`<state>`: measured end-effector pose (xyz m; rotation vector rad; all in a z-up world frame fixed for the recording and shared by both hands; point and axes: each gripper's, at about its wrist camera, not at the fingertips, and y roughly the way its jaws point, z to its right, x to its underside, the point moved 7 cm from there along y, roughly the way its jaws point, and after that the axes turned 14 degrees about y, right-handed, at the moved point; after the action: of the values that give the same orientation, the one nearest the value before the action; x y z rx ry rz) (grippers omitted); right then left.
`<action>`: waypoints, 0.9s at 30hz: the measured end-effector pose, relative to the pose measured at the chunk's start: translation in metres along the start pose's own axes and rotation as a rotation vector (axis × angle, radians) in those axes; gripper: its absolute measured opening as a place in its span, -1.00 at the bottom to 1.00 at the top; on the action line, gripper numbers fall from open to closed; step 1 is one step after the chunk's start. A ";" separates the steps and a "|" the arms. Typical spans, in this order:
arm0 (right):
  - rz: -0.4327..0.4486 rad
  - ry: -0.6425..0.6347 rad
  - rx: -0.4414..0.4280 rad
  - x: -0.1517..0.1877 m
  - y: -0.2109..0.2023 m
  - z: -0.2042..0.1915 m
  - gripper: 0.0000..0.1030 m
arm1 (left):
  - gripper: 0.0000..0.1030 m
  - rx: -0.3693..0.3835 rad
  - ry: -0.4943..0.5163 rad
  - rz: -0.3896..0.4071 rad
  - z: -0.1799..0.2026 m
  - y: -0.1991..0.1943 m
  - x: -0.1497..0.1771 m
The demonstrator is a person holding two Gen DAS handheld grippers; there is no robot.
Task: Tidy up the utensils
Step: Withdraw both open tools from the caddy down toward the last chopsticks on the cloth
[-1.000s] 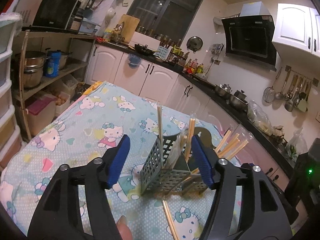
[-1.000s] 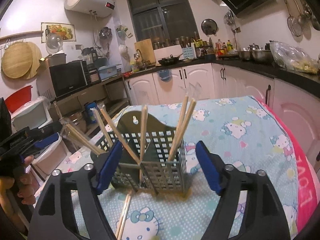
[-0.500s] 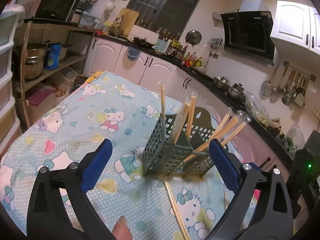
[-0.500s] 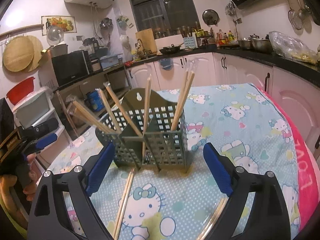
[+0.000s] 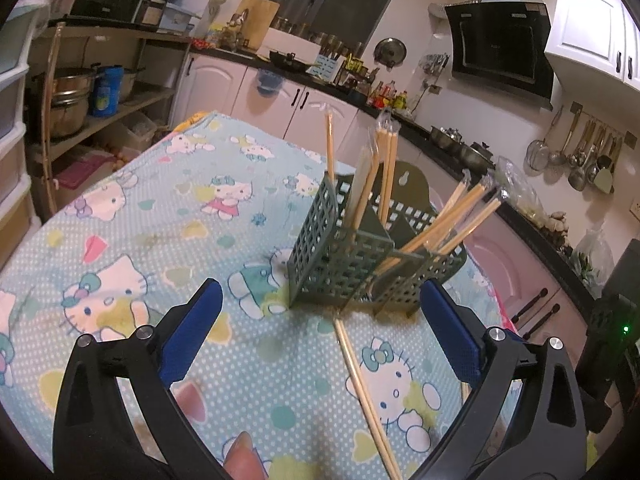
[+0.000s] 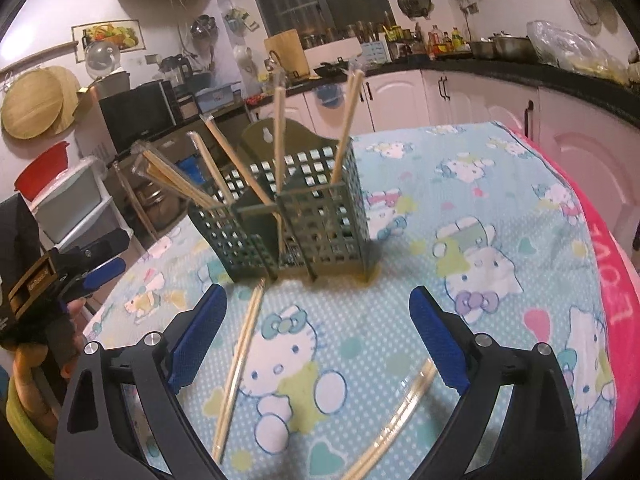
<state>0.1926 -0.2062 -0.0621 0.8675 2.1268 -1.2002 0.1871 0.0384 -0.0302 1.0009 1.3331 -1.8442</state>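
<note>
I see a dark green perforated utensil caddy [image 6: 304,220] standing upright on the cartoon-cat cloth of the surface [image 6: 480,208], divided into compartments, with a raised back plate bearing a hanging hole. Wrapped wooden chopsticks [image 6: 348,120] stick up from its compartments, some near upright, others leaning outward over one end. A loose chopstick pair [image 6: 240,364] lies flat just in front of the caddy, and I spot another wrapped pair [image 6: 400,412] lying nearer me.
</note>
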 end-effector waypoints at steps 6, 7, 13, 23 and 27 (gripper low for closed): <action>-0.047 0.020 0.035 0.016 0.002 0.016 0.75 | 0.76 0.009 0.011 -0.040 0.008 0.008 0.013; -0.056 0.023 0.042 0.019 0.002 0.020 0.75 | 0.76 0.010 0.015 -0.049 0.009 0.011 0.016; -0.086 0.035 0.085 0.033 0.004 0.037 0.74 | 0.77 0.020 0.036 -0.110 0.020 0.024 0.034; -0.142 0.090 0.148 0.048 0.010 0.065 0.72 | 0.77 0.058 0.091 -0.227 0.043 0.052 0.060; -0.156 0.127 0.165 0.044 0.015 0.077 0.61 | 0.61 0.092 0.101 -0.263 0.054 0.065 0.064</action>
<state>0.1866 -0.2565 -0.1362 0.8825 2.2553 -1.4522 0.1982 -0.0354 -0.1052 1.0171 1.5119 -2.0900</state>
